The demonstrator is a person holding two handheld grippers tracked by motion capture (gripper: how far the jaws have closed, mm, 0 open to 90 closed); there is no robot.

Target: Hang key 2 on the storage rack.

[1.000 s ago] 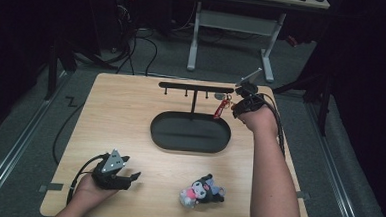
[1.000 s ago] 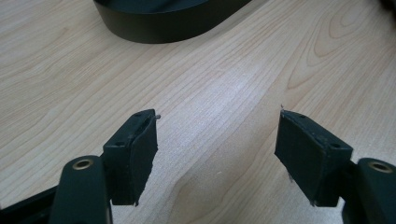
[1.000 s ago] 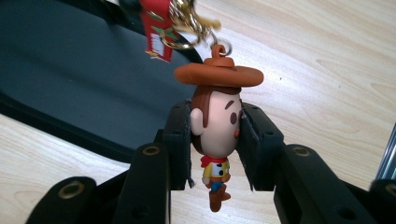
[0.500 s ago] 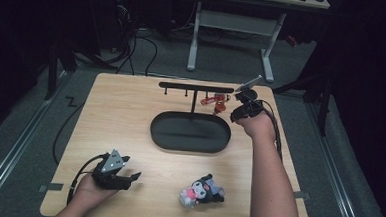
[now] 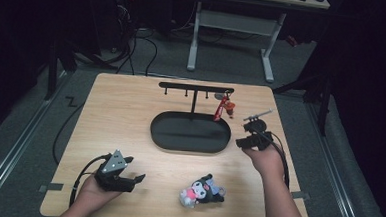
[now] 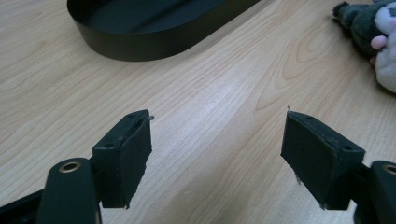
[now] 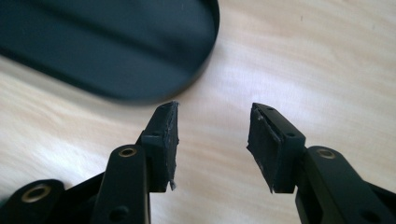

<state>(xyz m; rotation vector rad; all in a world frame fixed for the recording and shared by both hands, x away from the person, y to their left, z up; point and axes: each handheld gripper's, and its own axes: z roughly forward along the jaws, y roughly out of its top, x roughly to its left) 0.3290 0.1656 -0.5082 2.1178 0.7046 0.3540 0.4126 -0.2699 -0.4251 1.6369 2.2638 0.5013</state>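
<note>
Since the earlier frames the right tongs (image 5: 245, 140) have drawn back from the rack (image 5: 196, 87) and sunk toward the table (image 5: 120, 114), leaving the red charm (image 5: 223, 107) hanging on its right end; their jaws have just been opening, nothing between them; the left tongs (image 5: 133, 178) rest wide open and empty; the plush toy (image 5: 201, 191) lies near the front edge, long axis roughly across, between both hands and slightly closer to the left tongs, which point at it.

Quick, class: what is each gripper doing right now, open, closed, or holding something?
Left gripper: open, nothing between the jaws, over bare wooden table.
Right gripper: open, jaws have just been opening, nothing between them.
</note>
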